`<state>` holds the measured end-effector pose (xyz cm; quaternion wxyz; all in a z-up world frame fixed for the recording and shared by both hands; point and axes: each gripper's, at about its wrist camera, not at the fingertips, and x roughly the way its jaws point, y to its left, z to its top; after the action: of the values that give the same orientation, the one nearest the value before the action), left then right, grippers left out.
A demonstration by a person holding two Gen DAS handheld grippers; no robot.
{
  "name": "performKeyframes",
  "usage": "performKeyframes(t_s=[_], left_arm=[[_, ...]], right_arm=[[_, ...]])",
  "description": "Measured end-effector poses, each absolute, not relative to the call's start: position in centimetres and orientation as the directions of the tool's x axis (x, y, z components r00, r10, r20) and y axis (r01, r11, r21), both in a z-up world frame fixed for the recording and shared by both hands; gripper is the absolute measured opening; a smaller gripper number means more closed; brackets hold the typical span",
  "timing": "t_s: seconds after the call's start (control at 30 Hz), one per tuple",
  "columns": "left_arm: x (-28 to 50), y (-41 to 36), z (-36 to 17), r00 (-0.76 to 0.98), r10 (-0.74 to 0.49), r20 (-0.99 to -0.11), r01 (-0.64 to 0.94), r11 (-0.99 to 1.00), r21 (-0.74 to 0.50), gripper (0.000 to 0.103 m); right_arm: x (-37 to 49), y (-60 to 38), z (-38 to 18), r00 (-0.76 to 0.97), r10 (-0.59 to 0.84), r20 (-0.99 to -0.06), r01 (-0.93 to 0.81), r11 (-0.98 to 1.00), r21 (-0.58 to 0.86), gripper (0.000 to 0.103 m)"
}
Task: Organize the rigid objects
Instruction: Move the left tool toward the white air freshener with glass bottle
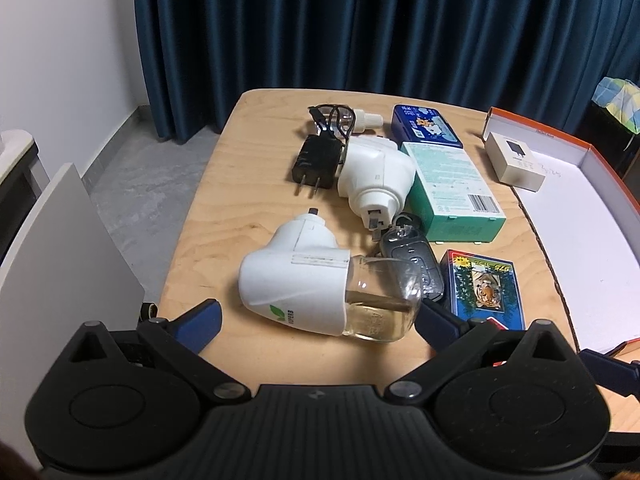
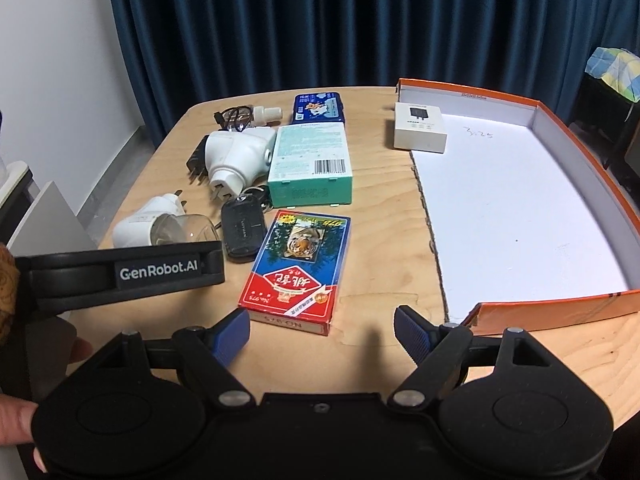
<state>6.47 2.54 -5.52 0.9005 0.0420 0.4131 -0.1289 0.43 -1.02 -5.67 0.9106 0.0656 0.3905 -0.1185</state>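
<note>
A white plug-in vaporizer with a clear bottle (image 1: 320, 292) lies on the wooden table (image 1: 224, 184), between the wide-open fingers of my left gripper (image 1: 316, 320); it also shows in the right wrist view (image 2: 160, 228). A playing card box (image 2: 296, 264) lies just ahead of my open, empty right gripper (image 2: 322, 330); it also shows in the left wrist view (image 1: 484, 286). A second white vaporizer (image 1: 372, 176), black charger (image 1: 316, 160), car key (image 1: 412, 260), green box (image 1: 452, 192) and blue tin (image 1: 424, 126) lie further back.
An orange-rimmed shallow box lid (image 2: 592, 176) with a white floor lies on the right, holding a small white box (image 2: 420, 126). A dark blue curtain (image 1: 360, 32) hangs behind the table. A white panel (image 1: 60, 248) stands left of the table.
</note>
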Motion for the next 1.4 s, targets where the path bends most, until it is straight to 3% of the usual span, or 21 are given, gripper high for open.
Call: performKeyframes(t_s=[0.83,1.13,1.27,1.4], left_arm=[[6.8,3.1,-5.6,0.641,-0.163,-0.750,0.246,0.969,0.000,0.103],[8.6,3.0,-7.1,0.627,-0.214,-0.749,0.251,0.966,-0.065,0.103],[8.4,3.6,-6.9,0.624,-0.246,-0.742,0.246,0.963,-0.112,0.098],[7.4,4.1,-5.6,0.660,-0.210,-0.721,0.234,0.970,-0.068,0.098]], right_arm=[[0.7,-1.1,-5.5,0.690,-0.153,-0.707,0.260,0.964,0.045,0.093],[1.0,-1.1,-5.9,0.689,-0.136,-0.712,0.243,0.969,0.050,0.093],[1.3,-1.3,-6.0,0.692,-0.124,-0.711,0.237,0.970,0.062,0.093],[2.2,-1.4,-6.0,0.691,-0.101,-0.716,0.223,0.971,0.079,0.093]])
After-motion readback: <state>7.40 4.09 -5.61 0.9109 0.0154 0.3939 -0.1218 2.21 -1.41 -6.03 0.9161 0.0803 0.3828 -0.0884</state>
